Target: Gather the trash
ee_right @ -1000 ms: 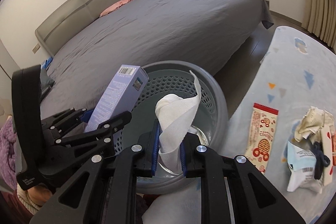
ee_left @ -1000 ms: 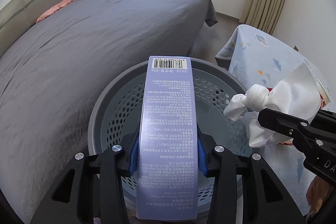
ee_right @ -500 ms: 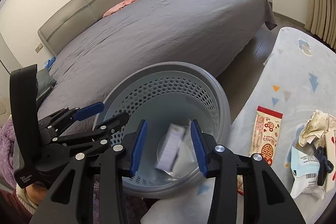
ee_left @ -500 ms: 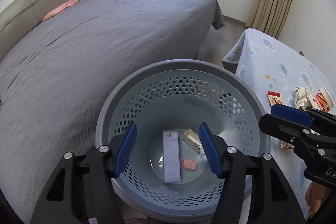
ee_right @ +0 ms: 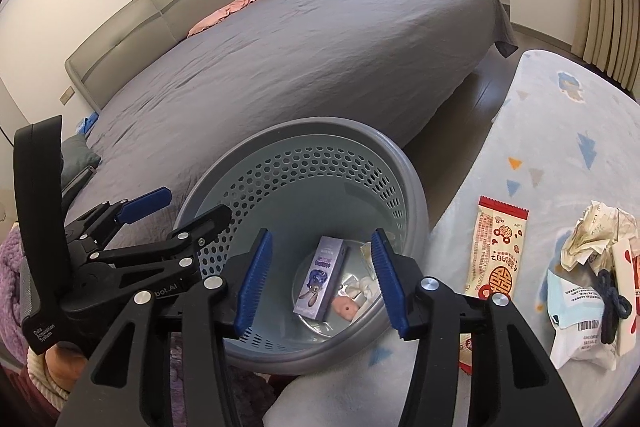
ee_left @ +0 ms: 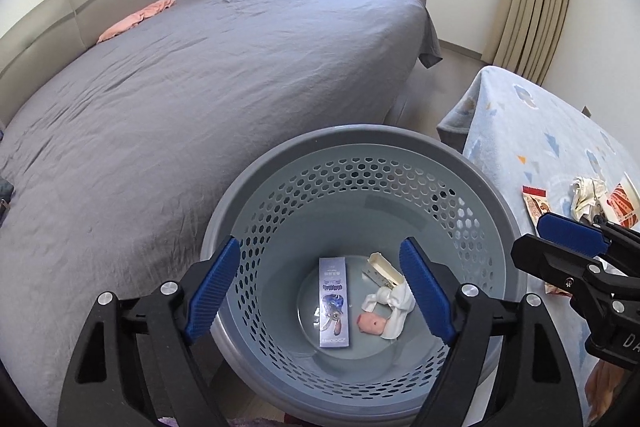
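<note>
Where your right gripper (ee_right: 322, 281) spreads wide and empty over the perforated plastic basket (ee_left: 472, 167), its finger hides part of the crumpled white tissue (ee_right: 366, 287). Your left gripper (ee_left: 320, 291) gapes empty too. On the basket's smooth floor lie a flat purple box (ee_left: 335, 301), the tissue, a small cream carton (ee_left: 380, 269) and a pink lump (ee_left: 372, 324), hard to identify.

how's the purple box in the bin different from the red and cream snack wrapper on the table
The purple box lies at the bottom of the bin, already thrown away; the snack wrapper lies uncollected on the table. The box is rigid cardboard, the wrapper a flat packet. Both are long and narrow.
</note>
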Tool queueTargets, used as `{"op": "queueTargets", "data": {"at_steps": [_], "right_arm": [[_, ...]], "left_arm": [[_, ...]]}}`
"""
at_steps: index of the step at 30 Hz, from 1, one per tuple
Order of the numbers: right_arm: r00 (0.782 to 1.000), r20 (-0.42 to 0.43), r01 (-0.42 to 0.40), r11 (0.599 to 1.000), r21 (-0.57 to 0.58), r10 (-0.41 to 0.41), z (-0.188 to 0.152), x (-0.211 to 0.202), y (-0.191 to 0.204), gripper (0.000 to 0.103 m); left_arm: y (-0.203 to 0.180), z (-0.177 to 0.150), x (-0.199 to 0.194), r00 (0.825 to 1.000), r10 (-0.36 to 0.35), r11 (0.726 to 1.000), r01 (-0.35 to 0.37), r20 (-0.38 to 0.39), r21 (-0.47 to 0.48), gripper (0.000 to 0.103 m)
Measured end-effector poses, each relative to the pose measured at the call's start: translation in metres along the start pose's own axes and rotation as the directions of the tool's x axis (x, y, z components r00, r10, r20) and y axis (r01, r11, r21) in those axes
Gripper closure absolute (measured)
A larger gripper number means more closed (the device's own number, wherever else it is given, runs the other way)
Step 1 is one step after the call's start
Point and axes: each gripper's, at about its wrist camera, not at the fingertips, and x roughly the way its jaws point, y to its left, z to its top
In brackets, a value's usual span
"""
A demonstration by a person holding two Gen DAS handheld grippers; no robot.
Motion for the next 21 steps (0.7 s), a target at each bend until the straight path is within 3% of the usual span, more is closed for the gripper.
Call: {"op": "queueTargets", "data": {"at_steps": [11, 21], "right_arm": [[0.999, 0.022, 0.027, 0.999, 0.017, -0.027, -0.002, -0.007, -0.005, 0.043], [0.997, 0.050, 0.062, 0.997, 0.043, -0.064, -0.007, -0.018, -0.011, 0.042]], "left_arm": [[0.003, 0.001, -0.006, 1.000, 0.006, 1.000, -0.006, 0.029, -0.002, 0.009], [0.003, 0.002, -0.012, 0.999, 0.014, 1.000, -0.014, 0.051, -0.004, 0.007]]}}
